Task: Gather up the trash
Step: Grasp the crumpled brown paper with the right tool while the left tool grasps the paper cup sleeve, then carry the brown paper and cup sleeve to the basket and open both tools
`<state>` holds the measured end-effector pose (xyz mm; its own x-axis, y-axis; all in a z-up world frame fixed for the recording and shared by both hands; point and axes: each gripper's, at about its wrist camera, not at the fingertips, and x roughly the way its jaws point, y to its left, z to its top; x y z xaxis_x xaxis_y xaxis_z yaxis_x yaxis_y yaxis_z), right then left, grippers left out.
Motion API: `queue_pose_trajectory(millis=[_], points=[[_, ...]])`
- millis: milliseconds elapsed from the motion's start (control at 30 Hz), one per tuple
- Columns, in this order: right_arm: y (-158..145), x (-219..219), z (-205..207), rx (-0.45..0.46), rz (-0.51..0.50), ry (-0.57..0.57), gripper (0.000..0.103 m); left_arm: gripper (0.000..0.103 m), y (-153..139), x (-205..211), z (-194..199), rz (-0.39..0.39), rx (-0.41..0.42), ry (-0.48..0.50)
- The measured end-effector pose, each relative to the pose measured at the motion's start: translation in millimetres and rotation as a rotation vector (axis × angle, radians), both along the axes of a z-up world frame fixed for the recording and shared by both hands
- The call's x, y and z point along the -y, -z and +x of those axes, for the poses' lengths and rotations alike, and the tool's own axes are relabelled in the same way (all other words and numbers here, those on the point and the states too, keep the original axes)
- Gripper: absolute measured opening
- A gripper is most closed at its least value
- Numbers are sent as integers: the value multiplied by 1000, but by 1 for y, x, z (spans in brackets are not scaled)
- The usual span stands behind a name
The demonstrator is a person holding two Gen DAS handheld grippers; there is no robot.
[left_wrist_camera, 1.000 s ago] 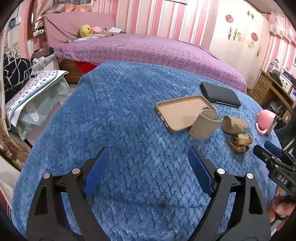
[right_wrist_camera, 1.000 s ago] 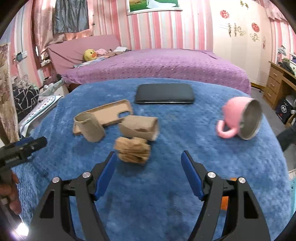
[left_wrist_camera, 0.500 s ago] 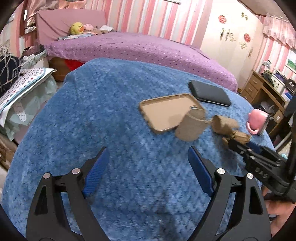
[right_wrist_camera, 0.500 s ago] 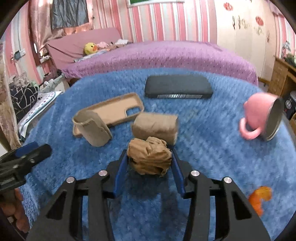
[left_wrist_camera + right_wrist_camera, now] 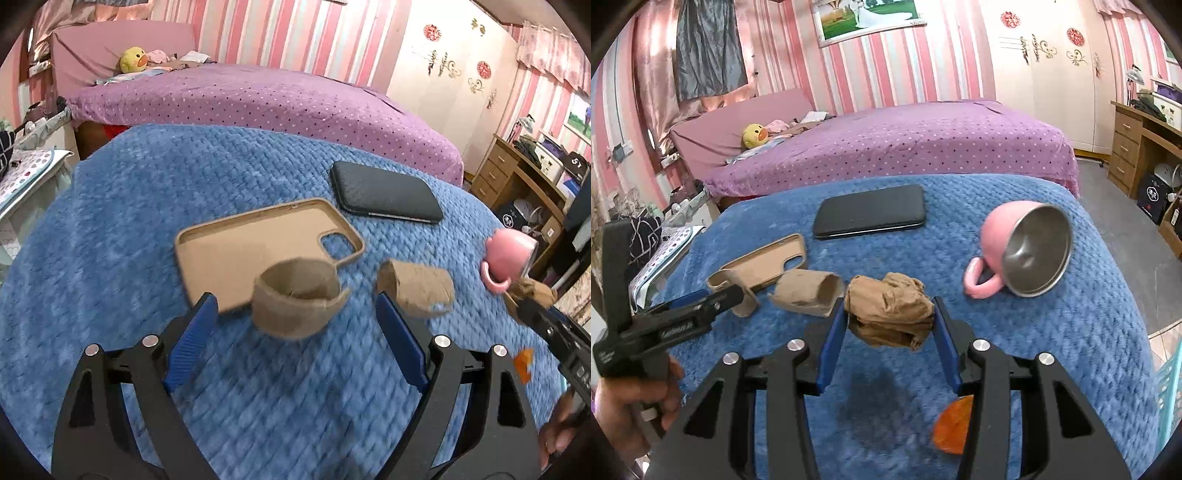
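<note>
Since a second ago, the left gripper (image 5: 291, 321) has advanced across the blue blanket (image 5: 110, 236) until its spread jaws flank the standing torn cardboard ring (image 5: 295, 299), pads clear of it; a second cardboard tube (image 5: 415, 291) lies just right, a tan phone case (image 5: 258, 247) behind. From the right wrist, the right gripper (image 5: 888, 330) pinches the crumpled brown paper wad (image 5: 890, 312), lifted off the blanket, near a tipped pink mug (image 5: 1019, 247).

Your right gripper (image 5: 889, 334) has the crumpled brown paper wad (image 5: 888, 309) pinched between its blue pads, just off the blue blanket (image 5: 1052, 332), with the tipped pink mug (image 5: 1021, 249) nearby.
</note>
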<state>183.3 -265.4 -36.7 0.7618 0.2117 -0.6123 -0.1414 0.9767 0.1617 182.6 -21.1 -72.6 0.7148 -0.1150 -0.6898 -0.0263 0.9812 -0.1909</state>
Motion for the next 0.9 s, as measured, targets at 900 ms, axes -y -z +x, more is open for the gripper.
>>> queue_pose_trajectory(millis=[900], points=[[-36,65,-91,118,-56,26,46,46,-58,80,-92,25,161,172]])
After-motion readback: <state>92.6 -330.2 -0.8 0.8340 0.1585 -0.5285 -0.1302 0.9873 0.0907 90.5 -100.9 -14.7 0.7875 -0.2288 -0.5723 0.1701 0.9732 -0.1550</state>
